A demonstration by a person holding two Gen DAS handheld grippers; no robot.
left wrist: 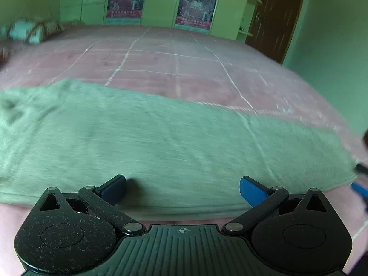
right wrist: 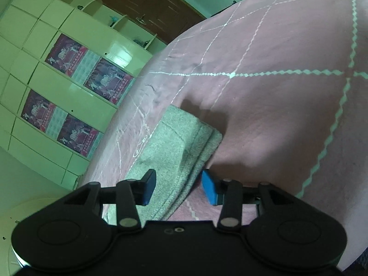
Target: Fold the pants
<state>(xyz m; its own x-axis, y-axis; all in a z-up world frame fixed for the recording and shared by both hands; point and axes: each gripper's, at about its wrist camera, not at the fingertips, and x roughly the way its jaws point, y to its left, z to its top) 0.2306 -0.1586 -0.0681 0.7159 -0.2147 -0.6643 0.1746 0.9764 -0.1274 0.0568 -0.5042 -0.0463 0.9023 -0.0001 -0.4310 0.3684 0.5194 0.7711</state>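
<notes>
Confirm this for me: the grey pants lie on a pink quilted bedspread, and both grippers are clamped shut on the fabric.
Not quite. The pants do lie on the pink bedspread, but neither gripper is clamped shut. The left gripper is wide open in the left wrist view; the right gripper is open around the pants' edge in the right wrist view.

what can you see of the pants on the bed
The pants are grey-green, of a soft, fuzzy knit. They lie flat as a long band across the pink bedspread, apparently already folded lengthwise. The right wrist view shows one narrow end with a stitched hem and stacked layers. Both grippers are open: the left gripper hovers at their near edge, the right gripper straddles that edge.
</notes>
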